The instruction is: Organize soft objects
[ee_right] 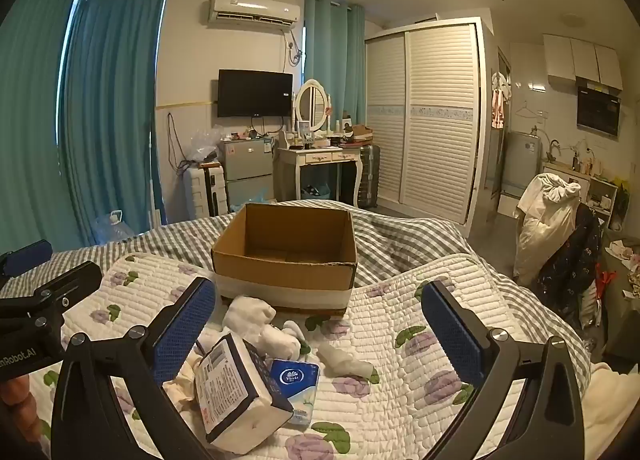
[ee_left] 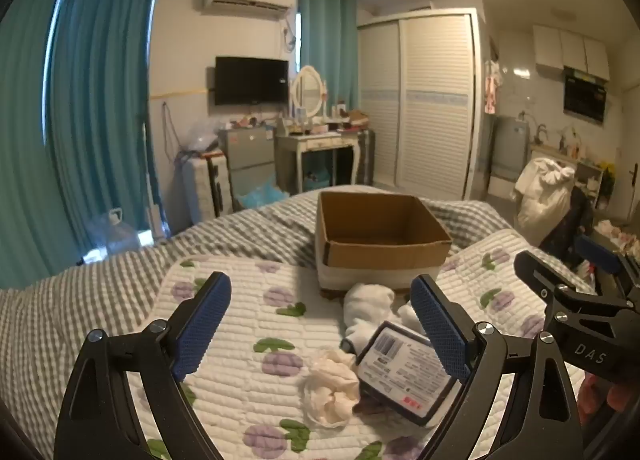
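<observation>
Both tools hang spread and empty over my bed: my left tool (ee_left: pixel 320 324) and my right tool (ee_right: pixel 320 332) grip nothing. Beneath them, on the flowered quilt (ee_right: pixel 420 324), lies the heap I must sort: a wrapped tissue pack (ee_right: pixel 236 388) tilted on a small blue tissue packet (ee_right: pixel 298 380), a white plush toy (ee_right: pixel 256 324) behind, a crumpled cream cloth (ee_left: pixel 332 388) to the left, a rolled white sock (ee_right: pixel 344 358) just to the right. Farther toward the foot of the bed stands the cardboard box (ee_right: pixel 286 280), open and, as far as I see inside, holding nothing. By my reckoning the sorting has barely begun; every soft piece is yet to be boxed.
</observation>
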`<state>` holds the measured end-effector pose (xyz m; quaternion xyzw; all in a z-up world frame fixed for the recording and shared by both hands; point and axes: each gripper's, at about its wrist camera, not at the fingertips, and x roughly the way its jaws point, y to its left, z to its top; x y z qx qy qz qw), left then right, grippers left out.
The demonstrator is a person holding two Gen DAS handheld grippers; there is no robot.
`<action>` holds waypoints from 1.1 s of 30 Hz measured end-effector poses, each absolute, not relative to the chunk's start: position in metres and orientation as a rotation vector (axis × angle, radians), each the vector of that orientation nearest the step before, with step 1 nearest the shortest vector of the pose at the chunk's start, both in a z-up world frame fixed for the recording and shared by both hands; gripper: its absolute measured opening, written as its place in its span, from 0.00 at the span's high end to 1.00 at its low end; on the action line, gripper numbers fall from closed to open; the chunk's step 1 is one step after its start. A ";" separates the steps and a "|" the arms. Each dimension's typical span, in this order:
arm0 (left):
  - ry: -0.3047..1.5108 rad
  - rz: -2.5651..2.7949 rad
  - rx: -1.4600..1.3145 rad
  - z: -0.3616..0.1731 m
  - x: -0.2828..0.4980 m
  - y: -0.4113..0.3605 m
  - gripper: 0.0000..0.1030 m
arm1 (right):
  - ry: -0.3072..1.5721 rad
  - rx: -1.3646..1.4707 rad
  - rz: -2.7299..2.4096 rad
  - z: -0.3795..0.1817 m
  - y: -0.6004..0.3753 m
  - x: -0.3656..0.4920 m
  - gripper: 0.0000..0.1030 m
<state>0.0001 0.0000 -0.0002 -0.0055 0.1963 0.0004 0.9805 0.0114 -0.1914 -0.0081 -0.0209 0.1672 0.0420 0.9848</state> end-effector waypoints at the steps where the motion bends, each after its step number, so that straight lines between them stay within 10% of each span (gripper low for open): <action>1: 0.397 0.001 -0.014 0.000 0.000 0.000 0.09 | 0.335 -0.041 0.084 -0.008 -0.192 0.011 0.00; 33: 0.414 0.003 -0.028 -0.002 0.002 0.004 0.09 | 0.346 -0.051 0.084 -0.011 -0.188 0.013 0.00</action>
